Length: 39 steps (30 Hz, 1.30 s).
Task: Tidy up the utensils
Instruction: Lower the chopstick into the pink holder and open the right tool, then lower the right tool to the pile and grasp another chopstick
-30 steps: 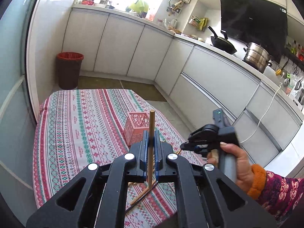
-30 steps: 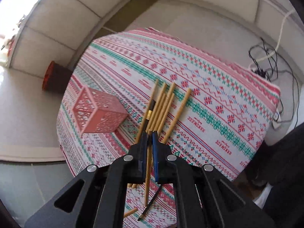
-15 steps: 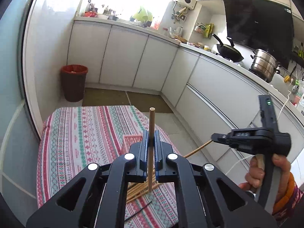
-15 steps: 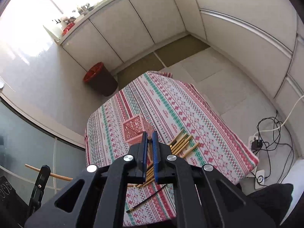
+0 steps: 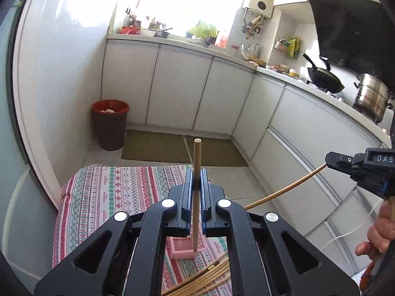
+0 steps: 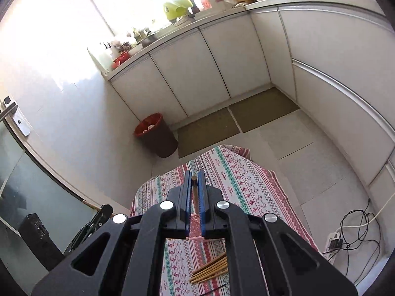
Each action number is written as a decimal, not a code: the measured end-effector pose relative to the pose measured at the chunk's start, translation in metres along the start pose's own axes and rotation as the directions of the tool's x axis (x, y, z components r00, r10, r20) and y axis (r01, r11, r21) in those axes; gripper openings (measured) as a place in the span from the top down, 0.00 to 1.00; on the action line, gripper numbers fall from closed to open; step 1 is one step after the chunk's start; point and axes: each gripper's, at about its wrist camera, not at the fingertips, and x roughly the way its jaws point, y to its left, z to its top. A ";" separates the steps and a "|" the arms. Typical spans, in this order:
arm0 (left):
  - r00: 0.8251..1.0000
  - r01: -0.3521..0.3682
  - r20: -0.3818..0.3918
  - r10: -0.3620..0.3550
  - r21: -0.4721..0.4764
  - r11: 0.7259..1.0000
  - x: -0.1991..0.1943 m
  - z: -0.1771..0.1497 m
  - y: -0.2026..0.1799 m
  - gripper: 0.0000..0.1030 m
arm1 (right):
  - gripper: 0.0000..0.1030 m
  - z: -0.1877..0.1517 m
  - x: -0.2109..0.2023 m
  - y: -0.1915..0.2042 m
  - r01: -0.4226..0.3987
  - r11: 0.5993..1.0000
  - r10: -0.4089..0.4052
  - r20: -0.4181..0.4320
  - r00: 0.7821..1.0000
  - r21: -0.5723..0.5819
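Note:
My left gripper [image 5: 196, 175] is shut on a wooden chopstick [image 5: 196, 155] that stands upright between its pads, high above the patterned tablecloth [image 5: 103, 192]. Below it sits the pink basket [image 5: 181, 248], mostly hidden by the fingers. Several loose chopsticks [image 5: 205, 277] lie on the cloth nearer me. At the right edge, my right gripper [image 5: 329, 159] grips another chopstick [image 5: 284, 192] that slants down to the left. In the right wrist view the right gripper [image 6: 194, 176] is shut on that chopstick [image 6: 194, 190], seen almost end on, above the loose chopsticks [image 6: 209, 268].
A red-rimmed waste bin [image 5: 110, 123] stands on the floor beyond the table. White cabinets [image 5: 180, 91] run along the back and right, with a wok [image 5: 323, 79] and a steel pot [image 5: 370, 96] on the counter. A power strip with cables [image 6: 338, 241] lies on the floor to the right.
Both grippers have risen well above the table, each with a chopstick in its grip. The right one rolled and tipped up from looking down at the cloth; the basket dropped out of plain sight.

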 end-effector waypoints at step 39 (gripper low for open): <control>0.994 -0.004 -0.112 0.020 0.141 0.990 0.031 -0.049 -0.012 0.19 | 0.41 -0.099 0.108 -0.119 0.130 0.970 -0.072 -0.269 0.961 0.204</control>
